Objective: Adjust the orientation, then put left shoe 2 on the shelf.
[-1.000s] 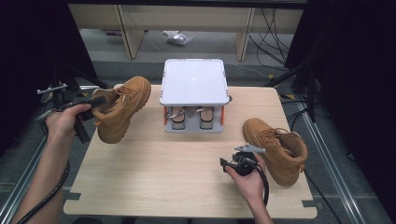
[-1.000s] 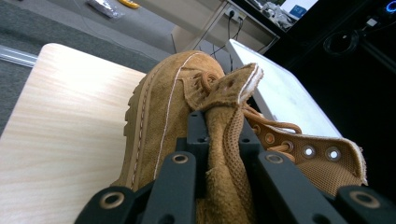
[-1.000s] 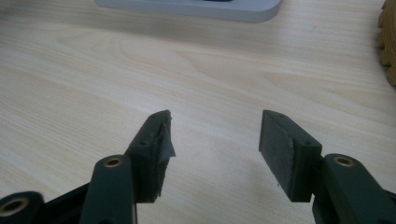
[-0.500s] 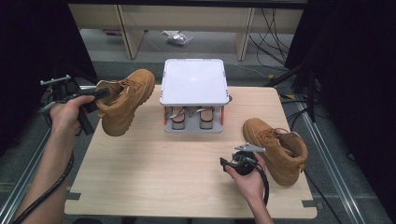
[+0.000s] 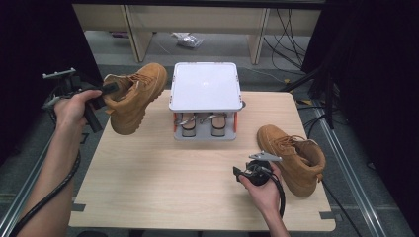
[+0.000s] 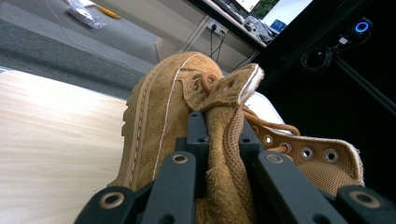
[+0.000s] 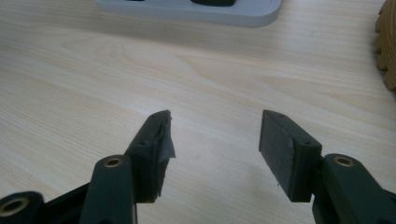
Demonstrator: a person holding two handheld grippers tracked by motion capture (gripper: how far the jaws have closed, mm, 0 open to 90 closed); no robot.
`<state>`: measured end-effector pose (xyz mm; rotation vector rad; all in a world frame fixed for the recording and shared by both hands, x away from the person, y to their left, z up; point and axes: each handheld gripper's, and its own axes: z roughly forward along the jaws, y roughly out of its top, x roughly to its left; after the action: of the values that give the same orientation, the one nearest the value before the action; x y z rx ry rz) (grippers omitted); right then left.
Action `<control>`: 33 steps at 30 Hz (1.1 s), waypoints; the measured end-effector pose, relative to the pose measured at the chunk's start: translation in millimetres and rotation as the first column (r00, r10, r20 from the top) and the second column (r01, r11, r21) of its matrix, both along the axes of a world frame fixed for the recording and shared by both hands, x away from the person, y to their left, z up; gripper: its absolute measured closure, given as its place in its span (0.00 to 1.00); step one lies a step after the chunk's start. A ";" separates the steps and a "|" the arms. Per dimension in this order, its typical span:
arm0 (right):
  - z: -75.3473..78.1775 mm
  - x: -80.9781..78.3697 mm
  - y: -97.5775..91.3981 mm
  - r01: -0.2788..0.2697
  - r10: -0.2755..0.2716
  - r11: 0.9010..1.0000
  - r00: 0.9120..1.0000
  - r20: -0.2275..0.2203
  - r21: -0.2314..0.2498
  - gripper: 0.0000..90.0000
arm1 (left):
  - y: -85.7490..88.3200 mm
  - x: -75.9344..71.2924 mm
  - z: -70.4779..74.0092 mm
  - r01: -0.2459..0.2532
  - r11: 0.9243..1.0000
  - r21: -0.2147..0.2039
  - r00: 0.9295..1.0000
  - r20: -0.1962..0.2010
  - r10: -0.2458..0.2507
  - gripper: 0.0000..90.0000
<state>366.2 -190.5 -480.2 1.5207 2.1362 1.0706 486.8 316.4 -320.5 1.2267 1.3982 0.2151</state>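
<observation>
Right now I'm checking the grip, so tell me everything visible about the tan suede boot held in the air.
The tan suede lace-up boot has a ridged sole, metal eyelets, mesh lining and a pale-edged collar. It hangs tilted above the wooden table's left edge, toe toward the white-topped rack. The left gripper is clamped on its heel collar.

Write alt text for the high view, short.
The left hand-held gripper holds a tan boot by its collar in the air off the wooden table's left edge. The right hand-held gripper rests open on the table beside a second tan boot; a white-topped rack stands behind.
</observation>
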 end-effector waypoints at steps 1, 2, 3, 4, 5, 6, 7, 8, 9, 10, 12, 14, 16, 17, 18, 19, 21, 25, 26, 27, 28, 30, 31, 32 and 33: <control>0.0 0.0 0.0 0.000 0.000 1.000 1.000 0.000 0.000 0.50 | 0.0 0.0 0.0 0.000 1.000 0.000 1.000 0.000 0.000 0.91; -0.8 1.0 0.5 -0.001 0.001 1.000 1.000 -0.002 0.007 0.50 | -1.7 1.7 2.2 -0.006 1.000 -0.008 1.000 -0.001 0.006 0.91; -1.1 1.3 0.5 0.000 0.000 1.000 1.000 -0.001 0.006 0.50 | -2.1 2.7 3.1 -0.002 1.000 -0.006 1.000 0.004 0.002 0.91; -1.2 1.4 0.6 0.000 0.000 1.000 1.000 -0.003 0.006 0.50 | -3.0 3.4 4.0 -0.003 1.000 -0.011 1.000 0.004 0.003 0.91; -1.5 1.4 0.6 0.000 0.000 1.000 1.000 -0.003 0.006 0.50 | -3.7 3.9 5.1 -0.005 1.000 -0.009 1.000 0.001 0.005 0.91; -1.5 1.3 0.7 0.000 0.000 1.000 1.000 -0.005 0.008 0.50 | -4.1 4.6 6.1 -0.004 1.000 -0.011 1.000 0.002 0.004 0.91; -1.5 1.2 0.8 -0.001 0.001 1.000 1.000 -0.004 0.006 0.50 | -4.6 5.6 7.0 -0.001 1.000 -0.014 1.000 0.002 0.001 0.91; -0.8 0.3 1.1 0.002 -0.002 1.000 1.000 -0.008 0.006 0.50 | -4.4 6.7 7.7 0.003 1.000 -0.013 1.000 0.009 -0.003 0.91; -0.9 0.6 0.9 -0.002 0.002 1.000 1.000 -0.004 0.008 0.50 | -4.5 7.4 8.7 0.004 1.000 -0.018 1.000 0.003 -0.004 0.91; -1.0 0.8 0.8 -0.004 0.004 1.000 1.000 -0.003 0.008 0.50 | -4.7 8.3 9.4 0.006 1.000 -0.021 1.000 0.005 -0.006 0.91; -0.7 0.8 0.3 -0.009 0.009 1.000 1.000 0.000 0.016 0.50 | -5.6 9.5 11.5 0.003 1.000 -0.022 1.000 0.005 -0.003 0.91; -0.5 0.8 0.7 0.000 0.000 1.000 1.000 0.005 0.015 0.50 | -6.6 10.1 14.0 -0.003 1.000 -0.018 1.000 0.008 0.003 0.91; -0.4 1.4 -0.1 -0.006 0.006 1.000 1.000 0.002 0.014 0.50 | -7.0 11.1 15.8 -0.008 1.000 -0.017 1.000 0.010 0.008 0.90; -0.3 1.4 -0.5 -0.009 0.009 1.000 1.000 0.002 0.011 0.50 | -6.9 11.7 16.6 -0.007 1.000 -0.015 1.000 0.012 0.007 0.90; 0.0 1.1 0.1 -0.004 0.004 1.000 1.000 0.000 0.016 0.50 | -6.9 12.1 17.2 -0.011 1.000 -0.021 1.000 0.012 0.012 0.90; 0.1 0.8 -0.2 -0.009 0.009 1.000 1.000 0.007 0.012 0.50 | -6.9 12.5 17.9 -0.012 1.000 -0.023 1.000 0.011 0.012 0.90; 0.3 0.9 0.3 -0.008 0.008 1.000 1.000 0.005 0.014 0.50 | -7.0 13.3 18.6 -0.012 1.000 -0.024 1.000 0.012 0.012 0.90; 2.2 1.3 0.4 -0.008 0.008 1.000 1.000 0.008 0.015 0.50 | -8.1 15.2 19.6 -0.010 1.000 -0.022 1.000 0.011 0.010 0.90; 3.4 0.9 0.3 -0.004 0.004 1.000 1.000 0.009 0.006 0.50 | -8.4 15.7 19.7 -0.010 1.000 -0.026 1.000 0.009 0.011 0.90; 3.0 1.4 0.3 -0.010 0.009 1.000 1.000 0.015 0.025 0.50 | -8.5 16.6 19.5 -0.008 0.999 -0.032 1.000 0.014 0.008 0.90; 4.2 0.6 0.6 -0.001 0.001 1.000 1.000 0.009 0.020 0.50 | -8.6 16.6 19.9 -0.009 1.000 -0.028 1.000 0.009 0.009 0.90; 3.9 0.5 0.8 -0.009 0.009 0.999 1.000 0.014 0.031 0.50 | -9.6 17.1 20.9 -0.009 1.000 -0.028 1.000 0.012 0.010 0.90; 3.9 0.0 0.6 -0.007 0.007 1.000 1.000 0.012 0.011 0.50 | -10.2 17.3 21.5 -0.009 1.000 -0.027 1.000 0.012 0.009 0.90; 4.2 -0.9 1.6 0.000 0.000 1.000 1.000 0.006 0.009 0.50 | -10.6 17.7 22.0 -0.010 1.000 -0.028 1.000 0.013 0.010 0.90; 3.3 -0.6 2.0 -0.005 0.005 1.000 1.000 0.007 0.014 0.50 | -11.1 18.5 22.5 -0.007 1.000 -0.028 1.000 0.014 0.007 0.90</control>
<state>365.6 -188.5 -476.9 1.5164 2.1336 1.0935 505.2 305.3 -298.0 1.1947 1.3889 0.2082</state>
